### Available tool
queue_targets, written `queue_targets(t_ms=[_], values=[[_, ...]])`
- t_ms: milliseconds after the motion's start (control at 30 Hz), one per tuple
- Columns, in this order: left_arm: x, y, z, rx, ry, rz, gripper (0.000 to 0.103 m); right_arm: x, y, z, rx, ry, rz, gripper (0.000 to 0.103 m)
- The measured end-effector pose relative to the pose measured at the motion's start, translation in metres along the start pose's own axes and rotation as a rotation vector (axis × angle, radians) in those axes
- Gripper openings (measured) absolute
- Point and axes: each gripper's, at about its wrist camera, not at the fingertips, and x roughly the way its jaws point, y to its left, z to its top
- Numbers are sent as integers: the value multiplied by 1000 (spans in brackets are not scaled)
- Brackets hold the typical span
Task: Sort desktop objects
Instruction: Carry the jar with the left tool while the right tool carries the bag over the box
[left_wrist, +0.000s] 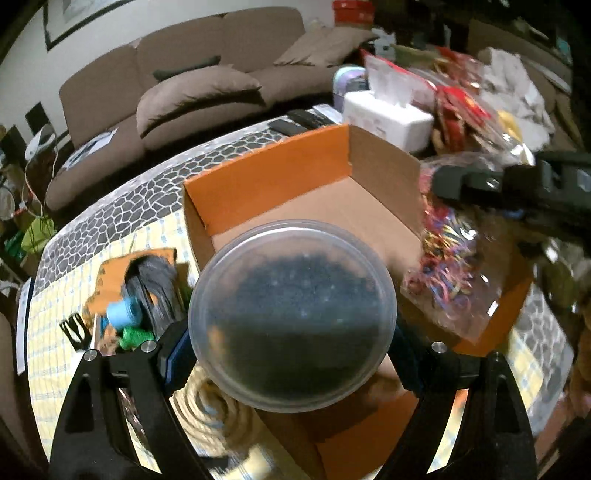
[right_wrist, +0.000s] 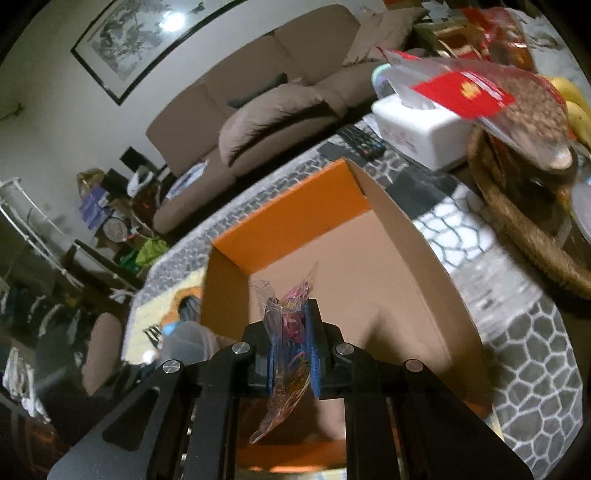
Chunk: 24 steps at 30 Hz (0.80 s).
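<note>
A: Left gripper (left_wrist: 291, 354), jaws wide, clamped on a round clear tub (left_wrist: 291, 314) of dark bits, held over the near edge of the orange cardboard box (left_wrist: 266, 173).

B: And the right gripper (right_wrist: 291, 354)?

A: Pinched tight on a clear bag of coloured rubber bands (right_wrist: 288, 332), above the box interior.

B: Progress?

A: Box floor looks bare, so nothing's in yet, I'd judge. Thread spools (left_wrist: 123, 314) & rope coil (left_wrist: 214, 413) wait on the table w/ other bits.
</note>
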Motion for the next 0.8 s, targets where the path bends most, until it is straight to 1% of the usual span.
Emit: queue_targets(t_ms=[67,233,367,467,567,700,800], values=[[8,9,16,-22,7,6,86,7,5,15,-14,15,12,14],[42,29,50,-67,63,36,86,39,20,57,-119,73,-57,14],[66,36,63,-70,103,73,86,76,19,79,-153,125,-98,13],[83,36,70,-58,144,100,86,105,15,85,-172,172,-127,13],[101,31,73,-37,187,134,86,126,10,89,-171,206,-130,13],[117,27,74,-19,223,173,86,143,0,91,-154,221,-150,13],[124,21,73,20,247,201,86,148,-5,87,-155,229,-158,13]])
